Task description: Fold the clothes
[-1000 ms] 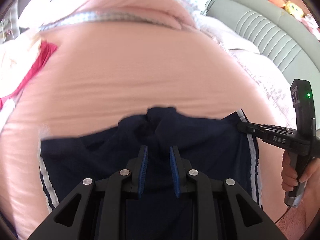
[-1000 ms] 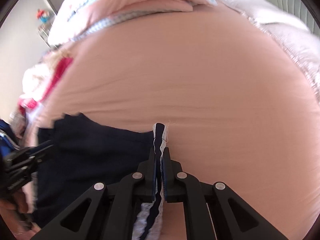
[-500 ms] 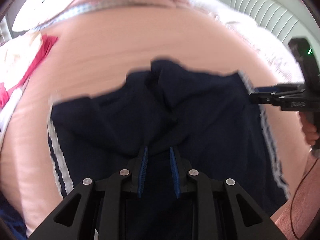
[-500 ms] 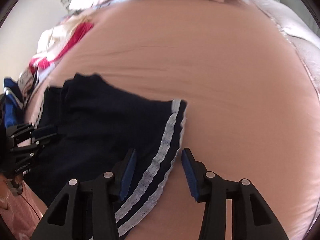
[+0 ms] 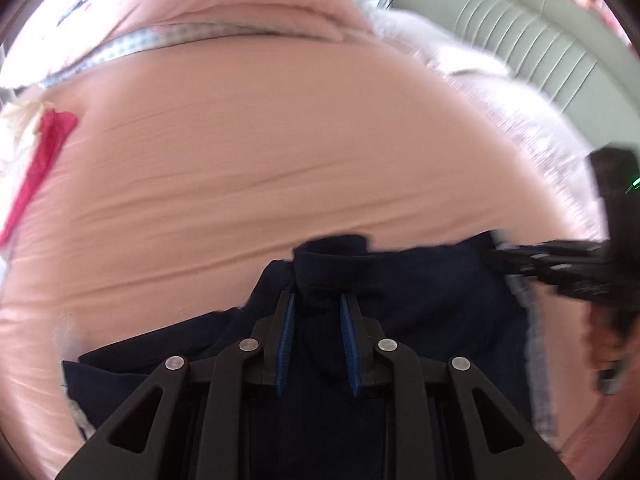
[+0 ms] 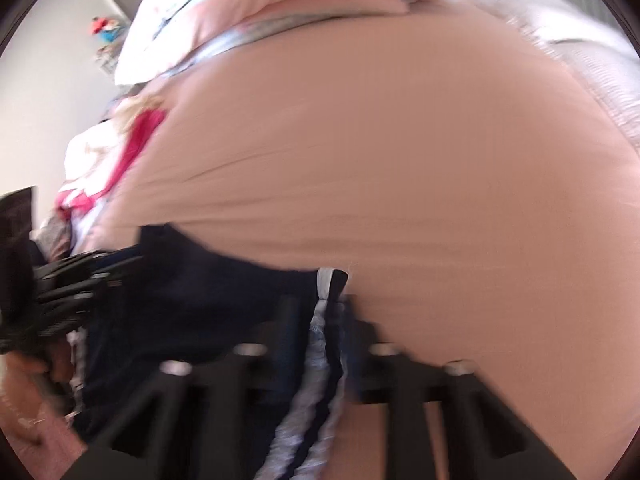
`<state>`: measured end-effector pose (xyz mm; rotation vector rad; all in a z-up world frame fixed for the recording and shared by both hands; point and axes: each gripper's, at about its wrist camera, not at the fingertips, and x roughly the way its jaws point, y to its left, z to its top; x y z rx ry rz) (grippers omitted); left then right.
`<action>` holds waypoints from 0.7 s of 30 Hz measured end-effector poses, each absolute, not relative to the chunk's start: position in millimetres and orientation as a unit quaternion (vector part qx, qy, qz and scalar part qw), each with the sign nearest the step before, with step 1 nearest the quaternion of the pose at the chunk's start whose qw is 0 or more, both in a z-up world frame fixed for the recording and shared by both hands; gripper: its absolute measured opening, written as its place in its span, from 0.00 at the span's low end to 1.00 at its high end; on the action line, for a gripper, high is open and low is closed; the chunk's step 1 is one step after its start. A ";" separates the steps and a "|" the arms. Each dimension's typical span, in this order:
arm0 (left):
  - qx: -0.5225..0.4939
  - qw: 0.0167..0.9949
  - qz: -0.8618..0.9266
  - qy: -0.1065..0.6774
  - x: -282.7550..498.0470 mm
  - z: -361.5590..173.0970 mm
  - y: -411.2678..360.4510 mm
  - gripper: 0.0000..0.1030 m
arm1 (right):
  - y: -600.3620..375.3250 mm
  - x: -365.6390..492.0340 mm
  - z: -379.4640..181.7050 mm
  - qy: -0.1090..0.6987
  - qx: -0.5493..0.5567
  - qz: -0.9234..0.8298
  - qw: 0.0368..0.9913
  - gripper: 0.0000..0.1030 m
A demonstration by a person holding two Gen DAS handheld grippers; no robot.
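Observation:
Navy shorts (image 5: pixel 420 304) with white lace side stripes lie on a pink bedsheet (image 5: pixel 260 152). My left gripper (image 5: pixel 317 312) has its blue pads a small gap apart with a raised fold of the navy fabric between them. In the right wrist view the shorts (image 6: pixel 192 300) spread to the left, and their striped side edge (image 6: pixel 320 340) runs between the fingers of my right gripper (image 6: pixel 320 316), whose jaws are blurred and apart. The right gripper also shows in the left wrist view (image 5: pixel 560 264), the left gripper in the right wrist view (image 6: pixel 80 276).
A pink and checked duvet (image 5: pixel 224 12) is bunched at the far end of the bed. A red and white garment (image 5: pixel 40 152) lies at the left edge. A grey padded headboard (image 5: pixel 520 28) and white blanket (image 5: pixel 532 120) stand at the right.
Both grippers dropped back low over the bed and toward the near edge. The right gripper opened half a second ago and now stands narrower around the striped edge. The left jaws kept their gap.

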<state>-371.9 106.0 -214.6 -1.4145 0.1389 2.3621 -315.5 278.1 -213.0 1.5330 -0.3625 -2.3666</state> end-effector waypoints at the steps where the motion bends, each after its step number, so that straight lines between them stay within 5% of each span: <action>1: -0.502 0.186 0.843 0.047 -373.3 -217.4 105.0 0.20 | 274.9 -314.7 -212.6 -0.129 0.531 -0.822 0.161 0.07; 4: -0.476 0.196 0.857 0.016 -372.4 -206.7 98.0 0.11 | 273.5 -301.9 -207.1 -0.100 0.517 -0.837 0.148 0.05; 15: -0.471 0.205 0.857 0.028 -371.9 -190.8 91.4 0.11 | 299.7 -303.8 -192.2 -0.098 0.508 -0.850 0.097 0.05; 21: -0.442 0.230 0.867 0.030 -343.2 -165.5 93.6 0.14 | 300.5 -306.4 -188.8 -0.092 0.504 -0.857 0.055 0.25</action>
